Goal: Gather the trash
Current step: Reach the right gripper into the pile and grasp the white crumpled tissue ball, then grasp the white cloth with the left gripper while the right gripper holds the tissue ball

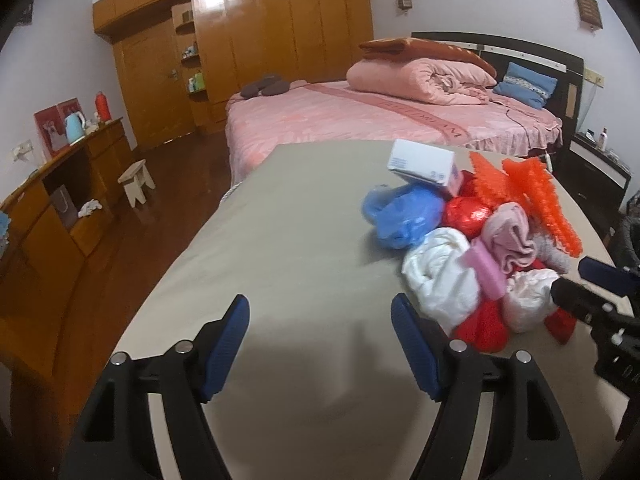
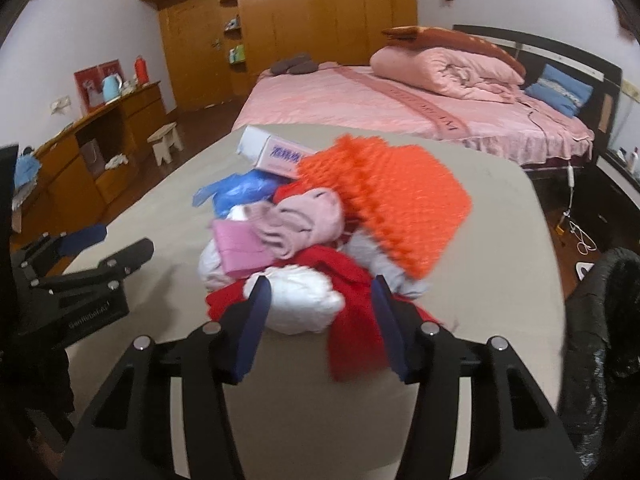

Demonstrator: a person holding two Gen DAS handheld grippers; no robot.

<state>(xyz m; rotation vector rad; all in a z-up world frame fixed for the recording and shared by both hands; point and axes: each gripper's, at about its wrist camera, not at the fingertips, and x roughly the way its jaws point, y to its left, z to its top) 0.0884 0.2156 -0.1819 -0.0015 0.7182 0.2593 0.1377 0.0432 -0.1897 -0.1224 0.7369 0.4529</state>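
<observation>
A heap of trash lies on the beige table [image 1: 288,248]: a white box [image 1: 424,164], a blue plastic bag [image 1: 404,214], a shiny red ball [image 1: 468,214], crumpled white bags [image 1: 440,276], pink cloth [image 1: 508,236], orange foam netting [image 1: 536,196] and red plastic [image 1: 484,328]. My left gripper [image 1: 320,312] is open and empty, left of the heap. My right gripper [image 2: 320,292] is open, its fingertips around a white crumpled bag [image 2: 304,304] and red plastic [image 2: 348,280] at the heap's near edge. The orange netting [image 2: 384,200] tops the heap.
A black bin bag [image 2: 600,328] stands at the table's right edge. A pink bed [image 1: 380,120] lies behind the table. A wooden sideboard [image 1: 60,200] with a kettle stands on the left, a small stool [image 1: 138,180] on the floor, wardrobes at the back.
</observation>
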